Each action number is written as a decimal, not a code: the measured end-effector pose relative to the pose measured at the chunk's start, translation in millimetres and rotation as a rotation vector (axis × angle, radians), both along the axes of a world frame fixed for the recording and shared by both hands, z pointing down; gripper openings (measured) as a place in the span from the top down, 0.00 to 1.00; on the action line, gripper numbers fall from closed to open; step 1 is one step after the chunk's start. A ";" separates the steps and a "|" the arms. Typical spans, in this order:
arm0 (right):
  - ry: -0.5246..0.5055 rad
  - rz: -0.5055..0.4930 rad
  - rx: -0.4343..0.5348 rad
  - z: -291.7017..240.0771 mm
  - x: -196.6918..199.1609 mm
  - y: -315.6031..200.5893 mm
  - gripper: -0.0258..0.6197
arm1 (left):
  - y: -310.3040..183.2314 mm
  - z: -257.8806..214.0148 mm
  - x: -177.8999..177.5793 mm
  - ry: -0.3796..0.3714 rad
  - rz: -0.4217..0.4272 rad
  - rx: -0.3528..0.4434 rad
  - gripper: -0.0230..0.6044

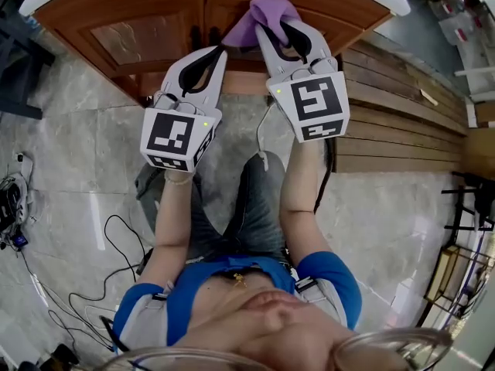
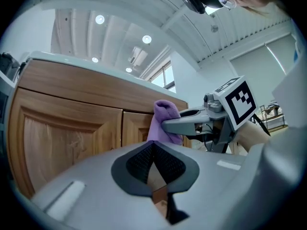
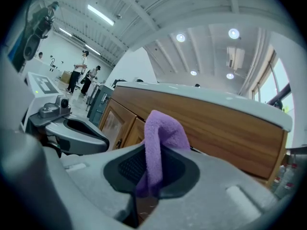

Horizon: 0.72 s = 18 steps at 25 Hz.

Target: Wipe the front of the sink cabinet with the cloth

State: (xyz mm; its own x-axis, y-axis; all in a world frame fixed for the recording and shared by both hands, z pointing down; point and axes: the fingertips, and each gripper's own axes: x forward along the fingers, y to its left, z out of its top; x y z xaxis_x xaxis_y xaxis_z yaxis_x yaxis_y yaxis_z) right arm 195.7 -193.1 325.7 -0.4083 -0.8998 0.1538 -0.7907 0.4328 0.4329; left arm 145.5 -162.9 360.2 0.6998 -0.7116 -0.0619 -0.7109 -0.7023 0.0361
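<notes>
The sink cabinet [image 1: 155, 29] has a brown wooden front with panelled doors under a white counter. A purple cloth [image 1: 267, 15] is bunched between the jaws of my right gripper [image 1: 285, 31], which is shut on it and holds it close to the doors near the middle seam. The cloth [image 3: 158, 143] sticks up out of the jaws in the right gripper view. My left gripper [image 1: 210, 59] hovers just left of the right one, shut with nothing in it, its tips [image 2: 152, 150] a short way from the door. The right gripper [image 2: 192, 123] with the cloth [image 2: 165, 121] shows in the left gripper view.
A slatted wooden platform [image 1: 402, 122] lies on the floor right of the cabinet. Cables and a power strip [image 1: 15, 207] trail on the grey tiles at left. A metal rack [image 1: 464, 253] stands at the right edge. The person's legs [image 1: 240, 207] are below the grippers.
</notes>
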 end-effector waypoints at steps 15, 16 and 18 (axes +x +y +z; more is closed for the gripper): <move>-0.014 0.148 -0.010 -1.4 80.9 7.2 0.87 | -0.8 5.0 24.2 -0.008 0.065 -0.006 0.96; -0.015 0.162 -0.011 -1.8 88.6 8.5 0.87 | -0.9 5.6 25.8 -0.010 0.069 -0.007 0.96; -0.019 0.188 -0.012 -2.0 102.5 11.2 0.87 | -0.6 7.2 28.3 -0.011 0.078 -0.014 0.96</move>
State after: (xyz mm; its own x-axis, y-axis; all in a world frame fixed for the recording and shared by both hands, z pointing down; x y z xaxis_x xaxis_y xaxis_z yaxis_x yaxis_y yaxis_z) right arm 298.2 -181.9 323.7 -0.2360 -0.9587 0.1587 -0.8661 0.2816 0.4130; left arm 173.8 -163.4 367.5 0.7537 -0.6557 -0.0442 -0.6546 -0.7550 0.0391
